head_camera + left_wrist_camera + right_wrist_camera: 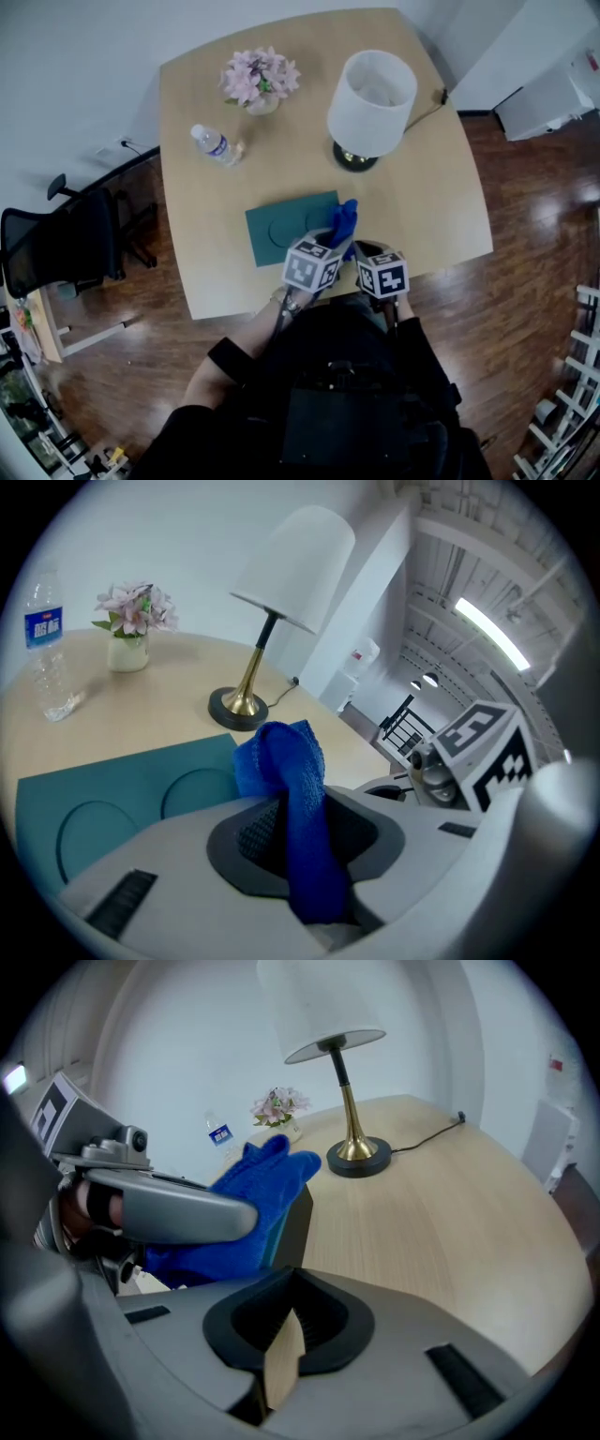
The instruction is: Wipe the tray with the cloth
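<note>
Left hand-held gripper (305,829) clamps cloth (281,761) at tray (112,789); right hand-held gripper (286,1327) seems closed, empty; lamp (371,103) beyond.

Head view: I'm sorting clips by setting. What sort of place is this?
Likely an office or workroom: a table with a lamp, a black office chair beside it, wood floor.

The left tool (292,825) and right tool (290,1322) are grey, sleeves (231,360) black.
</note>
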Demonstrator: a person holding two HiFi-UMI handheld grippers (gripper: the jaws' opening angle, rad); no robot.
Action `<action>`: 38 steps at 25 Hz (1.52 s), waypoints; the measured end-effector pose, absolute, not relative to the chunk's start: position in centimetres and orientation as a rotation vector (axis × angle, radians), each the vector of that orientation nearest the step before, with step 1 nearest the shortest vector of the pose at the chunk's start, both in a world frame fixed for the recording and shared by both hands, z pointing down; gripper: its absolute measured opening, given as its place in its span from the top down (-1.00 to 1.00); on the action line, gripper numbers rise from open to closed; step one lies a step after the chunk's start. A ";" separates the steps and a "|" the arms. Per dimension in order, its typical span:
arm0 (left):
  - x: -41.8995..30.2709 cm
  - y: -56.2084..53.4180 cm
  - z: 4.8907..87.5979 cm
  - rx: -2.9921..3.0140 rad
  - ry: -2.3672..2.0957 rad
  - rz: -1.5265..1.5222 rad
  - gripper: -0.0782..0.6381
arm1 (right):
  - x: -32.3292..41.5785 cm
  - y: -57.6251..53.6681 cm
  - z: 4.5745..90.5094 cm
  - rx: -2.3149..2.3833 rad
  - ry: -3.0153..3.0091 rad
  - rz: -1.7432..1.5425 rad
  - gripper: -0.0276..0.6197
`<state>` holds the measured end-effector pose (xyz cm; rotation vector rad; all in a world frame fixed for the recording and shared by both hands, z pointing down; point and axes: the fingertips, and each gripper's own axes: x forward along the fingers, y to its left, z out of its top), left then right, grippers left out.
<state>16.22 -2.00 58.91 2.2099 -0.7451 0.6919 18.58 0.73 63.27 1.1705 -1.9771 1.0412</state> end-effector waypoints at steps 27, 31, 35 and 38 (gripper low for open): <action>-11.2 4.5 62.4 1.747 -1.288 0.643 0.51 | 17.4 -11.3 60.6 1.133 -2.031 0.745 0.90; -11.1 3.6 62.2 1.763 -1.304 0.641 0.50 | 16.7 -14.4 59.5 1.103 -2.041 0.694 0.90; -11.5 1.8 62.3 1.778 -1.306 0.631 0.51 | 12.2 -13.0 58.4 0.929 -2.097 0.650 0.90; -12.0 -0.6 62.3 1.796 -1.311 0.601 0.51 | 9.8 -11.0 58.8 0.853 -2.104 0.656 0.90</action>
